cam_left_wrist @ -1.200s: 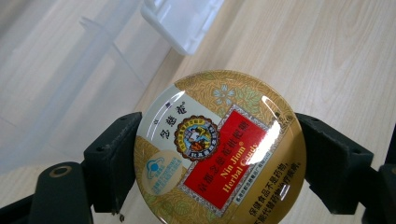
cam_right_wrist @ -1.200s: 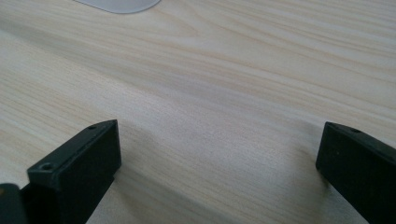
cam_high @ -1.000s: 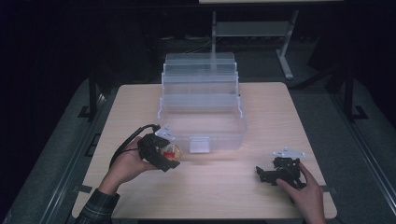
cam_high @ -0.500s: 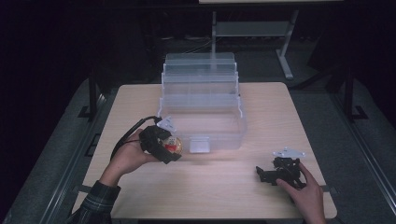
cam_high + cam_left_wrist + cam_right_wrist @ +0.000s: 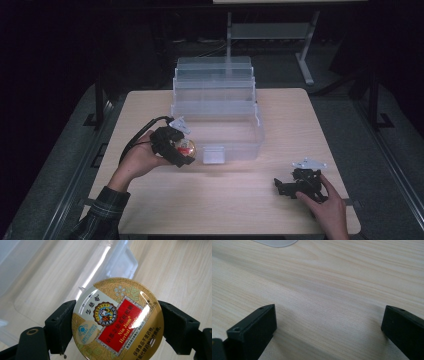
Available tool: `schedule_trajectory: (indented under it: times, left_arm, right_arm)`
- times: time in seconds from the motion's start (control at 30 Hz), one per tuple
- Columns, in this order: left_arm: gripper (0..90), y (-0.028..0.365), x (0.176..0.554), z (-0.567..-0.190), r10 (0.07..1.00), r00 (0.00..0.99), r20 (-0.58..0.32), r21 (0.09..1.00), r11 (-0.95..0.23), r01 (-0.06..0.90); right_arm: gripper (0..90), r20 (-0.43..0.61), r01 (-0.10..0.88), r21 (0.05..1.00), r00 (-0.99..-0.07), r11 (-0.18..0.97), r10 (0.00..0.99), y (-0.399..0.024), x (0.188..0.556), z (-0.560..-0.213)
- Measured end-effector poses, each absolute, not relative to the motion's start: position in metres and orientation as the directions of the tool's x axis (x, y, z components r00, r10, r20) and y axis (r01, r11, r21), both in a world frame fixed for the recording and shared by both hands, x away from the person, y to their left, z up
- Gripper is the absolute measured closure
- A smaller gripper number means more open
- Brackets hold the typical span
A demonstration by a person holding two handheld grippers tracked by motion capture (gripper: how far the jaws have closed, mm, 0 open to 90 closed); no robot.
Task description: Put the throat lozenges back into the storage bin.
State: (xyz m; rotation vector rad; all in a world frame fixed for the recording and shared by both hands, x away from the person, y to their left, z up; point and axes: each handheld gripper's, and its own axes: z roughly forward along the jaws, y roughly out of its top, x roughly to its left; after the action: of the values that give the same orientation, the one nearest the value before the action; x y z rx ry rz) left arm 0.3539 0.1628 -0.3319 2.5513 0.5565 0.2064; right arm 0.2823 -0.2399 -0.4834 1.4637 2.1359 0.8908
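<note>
**Tin carried to the box, not yet placed**

The tin [image 5: 117, 320] is clamped between the left gripper's [image 5: 175, 147] jaws and held just beside the box's [image 5: 220, 107] front-left corner, above the table [image 5: 310, 125]. The pick-up is judged done; placing inside remains. The right gripper [image 5: 296, 183] rests well right of the box, jaws wide and empty. Since a second ago, the tin has been lifted nearer the box (the right gripper unmoved).

Desk [image 5: 150, 107]: pale wood-grain top, rounded corners; clear plastic organiser box [image 5: 217, 135] sits directly on it, at centre toward far edge, tiers stepped up behind open front tray; right gripper [image 5: 281, 186] rests on desk near front of box, off to box's right, hand on it, jaws spread apart over bare wood.
</note>
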Motion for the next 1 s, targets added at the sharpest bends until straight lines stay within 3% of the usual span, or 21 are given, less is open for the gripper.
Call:
schedule_trajectory:
  times: [1.0]
  left_arm:
    - [19.5,0.167,0.4,-0.327,0.499,0.866,0.041,0.506,-0.758,0.412]
  right_arm:
    - [0.0,0.026,0.671,0.697,-0.375,0.252,0.927,-0.24,0.282,-0.483]
